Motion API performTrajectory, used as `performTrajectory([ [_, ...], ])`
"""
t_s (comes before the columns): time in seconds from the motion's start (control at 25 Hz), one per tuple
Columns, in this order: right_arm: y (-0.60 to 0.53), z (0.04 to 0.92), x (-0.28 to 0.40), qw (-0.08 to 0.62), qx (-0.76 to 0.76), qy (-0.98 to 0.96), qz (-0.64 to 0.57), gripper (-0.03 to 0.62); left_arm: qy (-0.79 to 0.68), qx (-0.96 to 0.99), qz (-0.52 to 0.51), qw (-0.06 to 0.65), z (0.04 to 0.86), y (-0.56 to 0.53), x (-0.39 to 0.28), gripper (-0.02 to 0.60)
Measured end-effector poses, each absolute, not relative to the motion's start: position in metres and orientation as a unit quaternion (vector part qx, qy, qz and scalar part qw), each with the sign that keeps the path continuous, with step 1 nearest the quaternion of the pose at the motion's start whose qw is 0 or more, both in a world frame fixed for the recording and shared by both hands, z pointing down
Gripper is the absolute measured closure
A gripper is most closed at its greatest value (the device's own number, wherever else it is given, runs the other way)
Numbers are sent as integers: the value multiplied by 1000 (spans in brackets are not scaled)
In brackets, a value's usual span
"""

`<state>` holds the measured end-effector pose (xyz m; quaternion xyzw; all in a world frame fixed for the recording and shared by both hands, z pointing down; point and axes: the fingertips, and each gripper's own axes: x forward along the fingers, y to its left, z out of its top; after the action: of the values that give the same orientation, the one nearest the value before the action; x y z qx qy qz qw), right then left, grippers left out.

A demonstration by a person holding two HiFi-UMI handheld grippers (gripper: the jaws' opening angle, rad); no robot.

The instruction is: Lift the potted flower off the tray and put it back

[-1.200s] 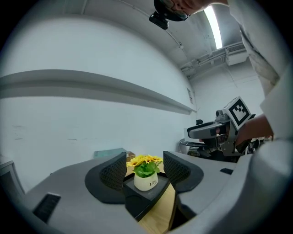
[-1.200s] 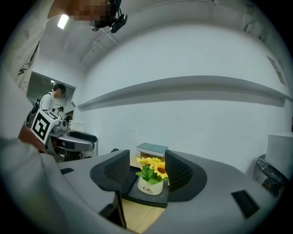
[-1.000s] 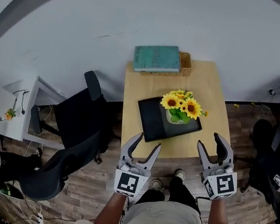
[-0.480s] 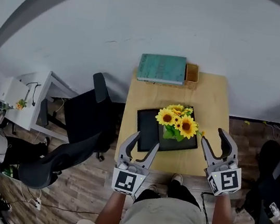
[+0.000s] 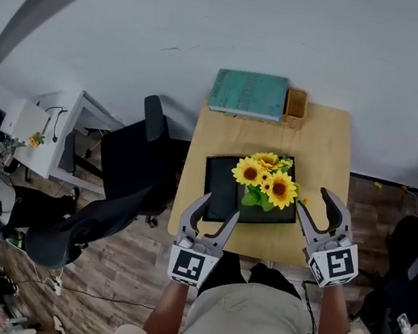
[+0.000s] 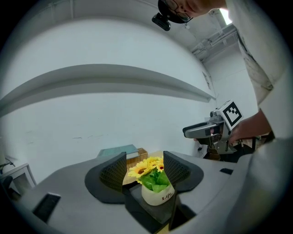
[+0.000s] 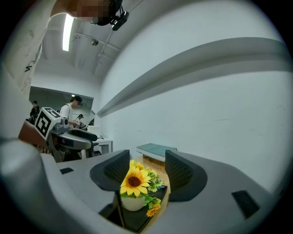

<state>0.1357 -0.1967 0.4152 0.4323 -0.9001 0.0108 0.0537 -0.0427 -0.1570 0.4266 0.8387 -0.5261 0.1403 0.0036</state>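
Yellow sunflowers in a smooth, round white pot, the flower, stand on a flat black square tray at frame centre. The left gripper and right gripper keep their ribbed grey fingers spread, pinching nothing (both stop short of the pot). The pale wooden desk carries a teal book and a woven basket at its upper edge. A plank floor lies below.

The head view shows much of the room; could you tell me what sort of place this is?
Probably an office or lab workspace: black swivel chairs, a white desk at the left, and a small wooden table against a plain white wall.
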Motion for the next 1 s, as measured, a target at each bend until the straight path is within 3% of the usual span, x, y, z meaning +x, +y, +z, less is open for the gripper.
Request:
performTrajectory([
  [0.24,-197,438,125,67,429,-900,21,349,-506,852,134,-21,443,-166,-38,337],
  [1.0,-161,550,104,181,402,-893,94,342,-469,857,208,43,544,-150,-40,337],
])
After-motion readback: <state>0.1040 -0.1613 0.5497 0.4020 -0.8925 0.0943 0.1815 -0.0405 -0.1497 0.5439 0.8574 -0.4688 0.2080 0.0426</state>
